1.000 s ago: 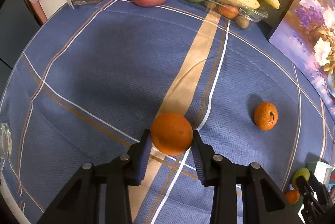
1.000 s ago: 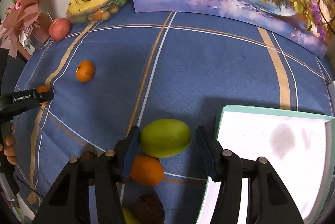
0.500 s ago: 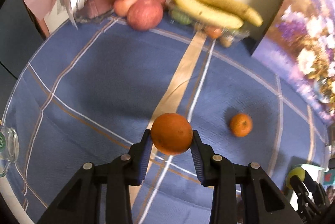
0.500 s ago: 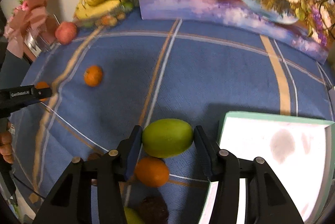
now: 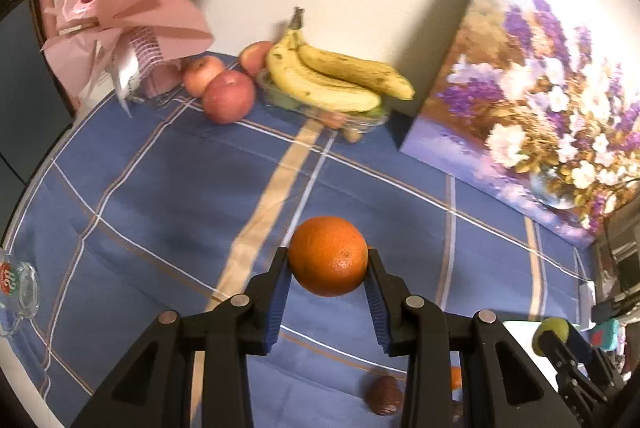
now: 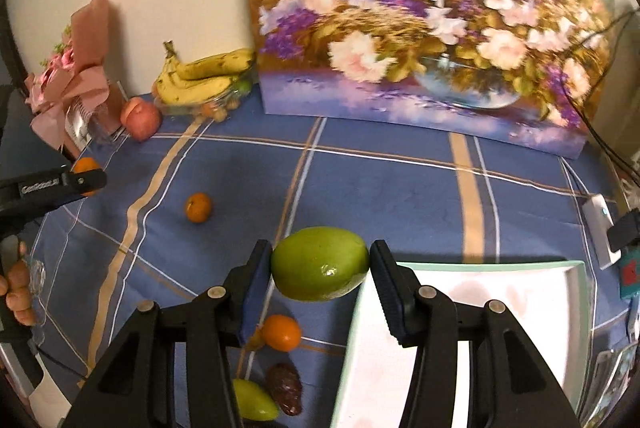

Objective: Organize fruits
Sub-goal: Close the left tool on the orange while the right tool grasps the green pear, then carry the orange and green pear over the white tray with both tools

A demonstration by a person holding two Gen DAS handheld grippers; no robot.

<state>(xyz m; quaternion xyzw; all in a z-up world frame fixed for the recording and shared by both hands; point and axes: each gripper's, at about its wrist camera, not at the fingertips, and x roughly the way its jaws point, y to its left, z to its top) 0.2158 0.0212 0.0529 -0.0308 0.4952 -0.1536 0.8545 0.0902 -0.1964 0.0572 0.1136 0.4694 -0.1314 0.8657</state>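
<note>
Both fruits have come up off the blue plaid tablecloth (image 5: 168, 195) since a second ago, when the orange sat on the cloth between your left pads and the green fruit lay low beside a small orange. Your left gripper (image 5: 328, 278) is now clamped on the orange (image 5: 328, 262), its blue pads pressing the fruit's two sides at about its widest line, which is likely why it hangs steady in the air. Your right gripper (image 6: 320, 278) has its pads against both ends of the green mango (image 6: 320, 264), gripping it lengthwise, and it too is clear of the cloth.

You hold the mango just left of the white tray (image 6: 500, 308), whose mint-edged rim sits right under your right finger; that looks like the place meant for the sorted fruit. Left on the cloth are a tangerine (image 6: 198, 207), a small orange (image 6: 281, 332), a dark brown fruit (image 6: 285, 394) and another green fruit (image 6: 252, 404) below your right gripper. Bananas (image 5: 332, 79) and apples (image 5: 228, 96) are gathered at the far wall, by the flower painting (image 6: 420, 27).
</note>
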